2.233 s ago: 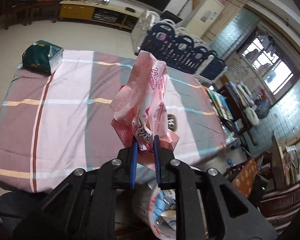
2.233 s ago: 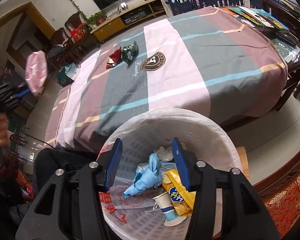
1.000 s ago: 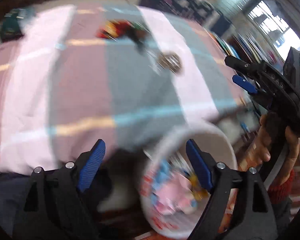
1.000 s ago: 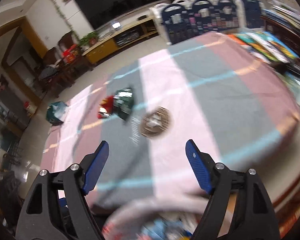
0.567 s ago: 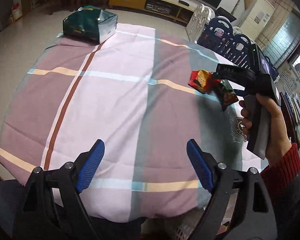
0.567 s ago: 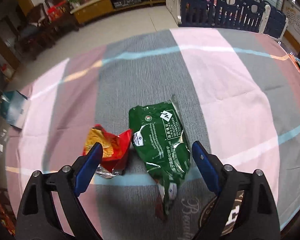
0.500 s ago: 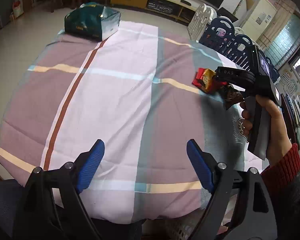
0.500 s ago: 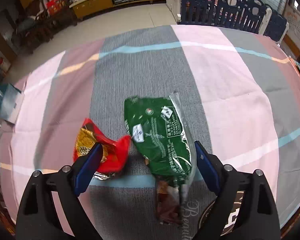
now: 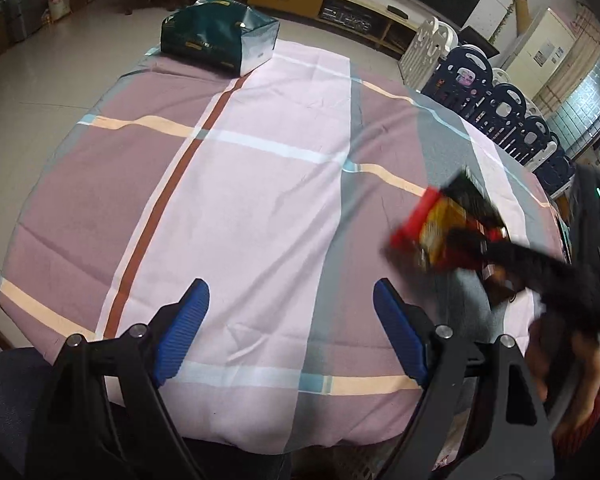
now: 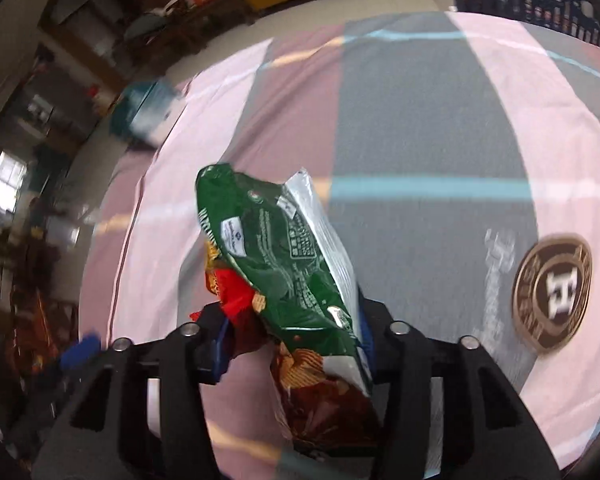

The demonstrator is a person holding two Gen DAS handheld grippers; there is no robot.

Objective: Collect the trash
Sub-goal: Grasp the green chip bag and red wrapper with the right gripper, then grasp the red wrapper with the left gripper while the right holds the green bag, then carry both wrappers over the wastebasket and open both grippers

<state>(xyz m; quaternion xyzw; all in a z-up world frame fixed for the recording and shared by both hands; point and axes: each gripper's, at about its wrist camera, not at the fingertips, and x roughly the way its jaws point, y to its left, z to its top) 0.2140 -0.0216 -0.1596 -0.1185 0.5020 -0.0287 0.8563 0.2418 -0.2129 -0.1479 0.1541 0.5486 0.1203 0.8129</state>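
My right gripper (image 10: 294,344) is shut on two snack wrappers at once: a green chip bag (image 10: 284,256) and a red and yellow wrapper (image 10: 230,288) beside it. It holds them lifted above the striped tablecloth (image 10: 420,128). In the left wrist view the same gripper (image 9: 476,248) shows blurred at the right, with the red and yellow wrapper (image 9: 436,224) in it. My left gripper (image 9: 290,328) is open and empty over the near edge of the table.
A dark green box (image 9: 220,36) stands at the far left corner of the table, also blurred in the right wrist view (image 10: 148,114). A round brown logo (image 10: 552,292) is printed on the cloth. Dark blue playpen panels (image 9: 500,108) stand beyond the table.
My right gripper has closed on the green bag and the red wrapper and lifted them off the cloth, moving back toward me. The left gripper has stayed open and nearly still.
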